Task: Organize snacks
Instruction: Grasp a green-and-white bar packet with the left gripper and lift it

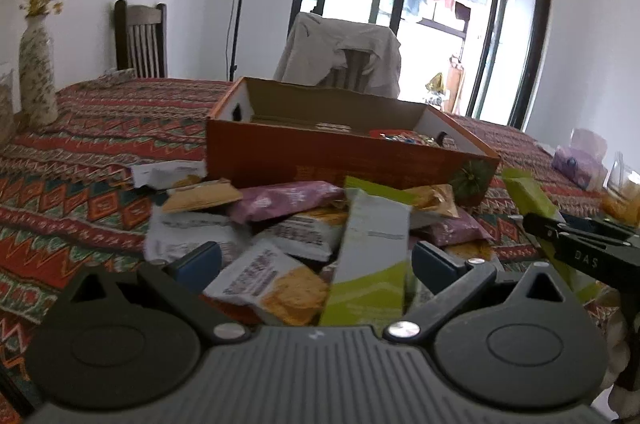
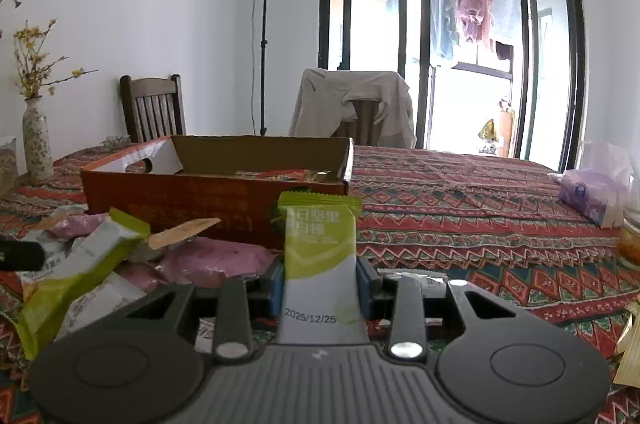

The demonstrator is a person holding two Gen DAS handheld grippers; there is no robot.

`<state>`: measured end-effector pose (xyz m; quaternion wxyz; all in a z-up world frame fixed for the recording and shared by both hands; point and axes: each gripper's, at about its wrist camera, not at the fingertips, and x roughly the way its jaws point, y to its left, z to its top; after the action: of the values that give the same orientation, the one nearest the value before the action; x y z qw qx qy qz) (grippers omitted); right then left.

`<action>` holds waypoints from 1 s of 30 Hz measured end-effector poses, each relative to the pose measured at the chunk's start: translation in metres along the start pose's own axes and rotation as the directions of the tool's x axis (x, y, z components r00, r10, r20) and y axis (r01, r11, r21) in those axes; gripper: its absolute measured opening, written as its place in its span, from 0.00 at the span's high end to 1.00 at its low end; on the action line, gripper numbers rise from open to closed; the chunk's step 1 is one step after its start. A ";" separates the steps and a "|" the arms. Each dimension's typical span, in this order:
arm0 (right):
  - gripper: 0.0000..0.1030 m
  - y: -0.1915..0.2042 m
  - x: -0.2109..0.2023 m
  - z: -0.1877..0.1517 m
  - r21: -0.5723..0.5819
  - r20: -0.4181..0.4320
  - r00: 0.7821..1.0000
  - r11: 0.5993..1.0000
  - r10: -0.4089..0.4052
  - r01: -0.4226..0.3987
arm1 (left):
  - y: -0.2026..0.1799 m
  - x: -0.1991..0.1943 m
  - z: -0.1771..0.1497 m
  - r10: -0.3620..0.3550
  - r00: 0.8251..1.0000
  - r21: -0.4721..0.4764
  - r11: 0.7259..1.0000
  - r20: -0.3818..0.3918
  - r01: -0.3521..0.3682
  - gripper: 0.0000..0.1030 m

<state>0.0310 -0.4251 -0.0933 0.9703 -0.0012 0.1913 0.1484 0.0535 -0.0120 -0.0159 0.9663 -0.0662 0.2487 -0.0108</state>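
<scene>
1. Where the left wrist view looks down, the left tongs (image 1: pixel 316 260) stand released above a heap of mixed snack packets (image 1: pixel 280 224) on the red patterned cloth-covered surface (image 1: pixel 80 152). A green-and-white snack bar packet (image 1: pixel 372 260) sticks up between the blue pads (image 1: pixel 200 260), touching neither. Behind the heap sits an open orange cardboard box (image 1: pixel 340 152).
2. From the right wrist view, the right tongs (image 2: pixel 320 288) are clenched on a second green-and-white bar packet (image 2: pixel 318 256), held upright before the box (image 2: pixel 216 192). A purple tissue pack (image 2: pixel 588 196) lies well apart at the right.
</scene>
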 end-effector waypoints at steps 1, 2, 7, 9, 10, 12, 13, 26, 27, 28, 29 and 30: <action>0.66 0.000 0.001 -0.001 0.004 -0.003 1.000 1.000 0.005 -0.005 | -0.004 0.003 0.000 0.005 1.000 0.011 1.000 -0.003 -0.005 0.00; 0.66 0.000 0.003 -0.003 0.006 -0.008 1.000 1.000 0.007 -0.007 | -0.007 0.005 0.000 0.010 1.000 0.018 1.000 -0.008 -0.009 0.00; 0.66 -0.002 0.001 -0.006 0.019 -0.003 1.000 1.000 0.020 -0.020 | -0.018 0.019 -0.003 0.010 0.999 0.038 0.999 -0.045 -0.009 0.18; 0.66 0.000 0.001 -0.006 0.015 -0.004 1.000 1.000 0.026 -0.026 | -0.020 0.023 -0.004 0.004 0.998 0.046 0.999 -0.056 -0.002 0.24; 0.66 0.001 0.001 -0.006 0.012 -0.005 1.000 1.000 0.028 -0.028 | -0.022 0.024 -0.005 0.002 0.998 0.051 0.999 -0.057 0.001 0.26; 0.66 0.001 0.002 -0.007 0.011 -0.005 0.999 0.999 0.032 -0.032 | -0.024 0.025 -0.006 0.001 0.998 0.057 0.998 -0.056 0.002 0.26; 0.66 0.001 0.001 -0.007 0.012 -0.005 0.999 0.999 0.035 -0.035 | -0.025 0.026 -0.007 -0.001 0.998 0.061 0.998 -0.057 0.004 0.27; 0.65 -0.002 -0.001 -0.008 0.028 0.003 0.999 0.998 0.052 -0.052 | -0.023 0.025 -0.007 -0.101 0.992 0.024 0.994 -0.074 0.103 0.62; 0.65 -0.002 -0.001 -0.009 0.029 0.003 0.999 0.998 0.052 -0.052 | -0.023 0.024 -0.007 -0.102 0.992 0.022 0.994 -0.071 0.104 0.63; 0.65 -0.002 -0.001 -0.008 0.031 0.004 0.999 0.998 0.052 -0.052 | -0.023 0.023 -0.008 -0.103 0.992 0.023 0.994 -0.069 0.105 0.63; 0.65 -0.002 -0.001 -0.008 0.032 0.004 0.999 0.998 0.052 -0.052 | -0.023 0.021 -0.008 -0.104 0.992 0.023 0.994 -0.065 0.105 0.63; 0.65 -0.002 -0.001 -0.009 0.033 0.004 0.999 0.998 0.052 -0.052 | -0.023 0.020 -0.008 -0.105 0.993 0.021 0.994 -0.062 0.106 0.63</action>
<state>0.0277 -0.4280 -0.1010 0.9663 0.0203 0.1920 0.1703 0.0675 -0.0368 -0.0291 0.9570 -0.0670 0.2741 -0.0670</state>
